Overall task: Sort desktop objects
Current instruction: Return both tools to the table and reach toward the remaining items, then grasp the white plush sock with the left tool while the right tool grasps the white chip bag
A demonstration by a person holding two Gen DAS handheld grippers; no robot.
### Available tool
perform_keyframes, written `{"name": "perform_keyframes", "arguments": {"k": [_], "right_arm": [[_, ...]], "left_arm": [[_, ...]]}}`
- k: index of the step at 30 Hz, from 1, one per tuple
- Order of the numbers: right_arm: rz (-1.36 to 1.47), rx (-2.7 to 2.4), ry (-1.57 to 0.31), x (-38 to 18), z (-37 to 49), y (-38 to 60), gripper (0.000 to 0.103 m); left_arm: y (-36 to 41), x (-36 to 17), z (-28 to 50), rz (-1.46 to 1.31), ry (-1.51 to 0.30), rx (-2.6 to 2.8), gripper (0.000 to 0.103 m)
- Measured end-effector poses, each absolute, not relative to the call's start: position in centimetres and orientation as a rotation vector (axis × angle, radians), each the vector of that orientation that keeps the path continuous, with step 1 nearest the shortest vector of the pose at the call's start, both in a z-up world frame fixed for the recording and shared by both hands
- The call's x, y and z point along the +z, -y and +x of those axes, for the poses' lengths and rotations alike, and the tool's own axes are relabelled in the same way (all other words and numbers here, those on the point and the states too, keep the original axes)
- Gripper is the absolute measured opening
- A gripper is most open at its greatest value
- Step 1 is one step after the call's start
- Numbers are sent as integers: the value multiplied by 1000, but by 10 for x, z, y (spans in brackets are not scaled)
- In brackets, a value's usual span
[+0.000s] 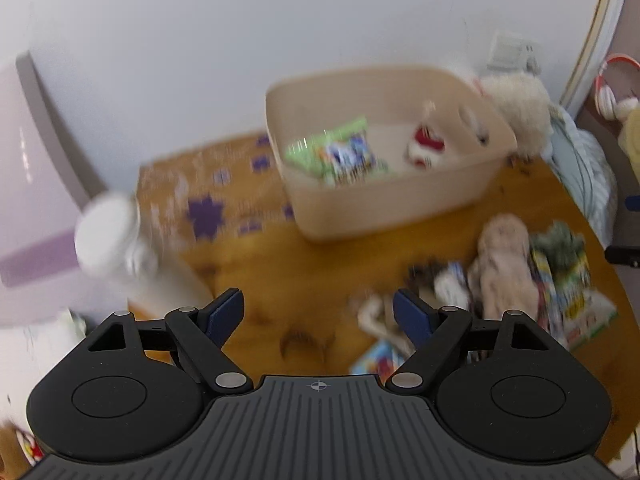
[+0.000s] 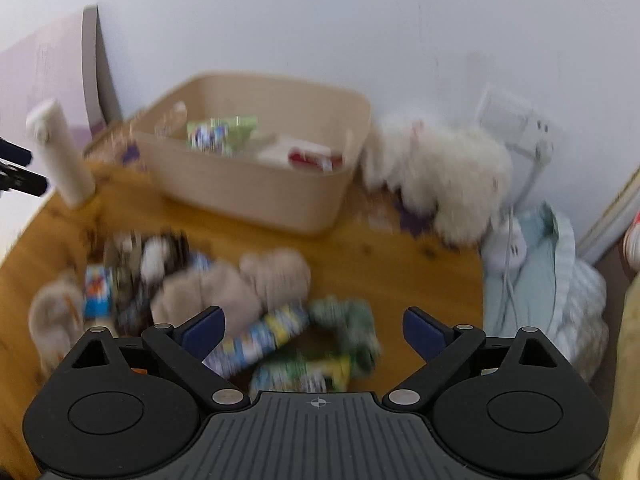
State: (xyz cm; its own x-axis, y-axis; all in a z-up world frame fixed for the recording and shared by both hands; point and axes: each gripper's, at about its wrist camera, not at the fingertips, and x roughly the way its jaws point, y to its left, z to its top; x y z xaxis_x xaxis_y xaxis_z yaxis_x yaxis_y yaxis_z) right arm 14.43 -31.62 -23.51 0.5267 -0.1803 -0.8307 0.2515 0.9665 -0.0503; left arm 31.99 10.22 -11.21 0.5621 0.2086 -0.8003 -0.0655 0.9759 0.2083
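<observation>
2 tools, left tool (image 1: 318,312) and right tool (image 2: 314,328), gape above toys.

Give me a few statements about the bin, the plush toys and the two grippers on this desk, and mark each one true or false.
1. The beige bin already holds a green snack packet. True.
2. The left gripper is shut on a plush toy. False: its fingers are spread apart with nothing between them.
3. The white fluffy plush lies inside the bin. False: it sits outside, against the bin's right end by the wall.
4. The right gripper is open above a pile of toys and packets. True.
5. The white bottle lies flat inside the bin. False: it stands upright on the wooden table, left of the bin.
</observation>
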Motion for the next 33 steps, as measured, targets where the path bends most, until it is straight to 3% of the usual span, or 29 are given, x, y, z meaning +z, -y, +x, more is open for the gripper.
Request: {"name": "perform_keyframes", "arguments": {"k": [16,26,28,29,31,33], "right_arm": [[209,-284,-1141,-300,131,320,101],[278,-299,-1179,-326,149,323,98],[289,-291,-1185,-329,150,322,94],[294,-288,-1188,-330,150,321,91],[307,-279,-1190,-333,150,321,84],[318,-268,-1192,-334,149,321,77]], "left_arm": [[-72,-187,290,217,-1220,90,83],[-92,-239,289,23,-1334,160,82],[-97,-241,288,-32,-1330,157,70],[-100,-242,287,-57,-1336,147,57],[-102,-244,288,-81,-1342,146,50],[-106,-244,286,-91,-1338,145,34]]}}
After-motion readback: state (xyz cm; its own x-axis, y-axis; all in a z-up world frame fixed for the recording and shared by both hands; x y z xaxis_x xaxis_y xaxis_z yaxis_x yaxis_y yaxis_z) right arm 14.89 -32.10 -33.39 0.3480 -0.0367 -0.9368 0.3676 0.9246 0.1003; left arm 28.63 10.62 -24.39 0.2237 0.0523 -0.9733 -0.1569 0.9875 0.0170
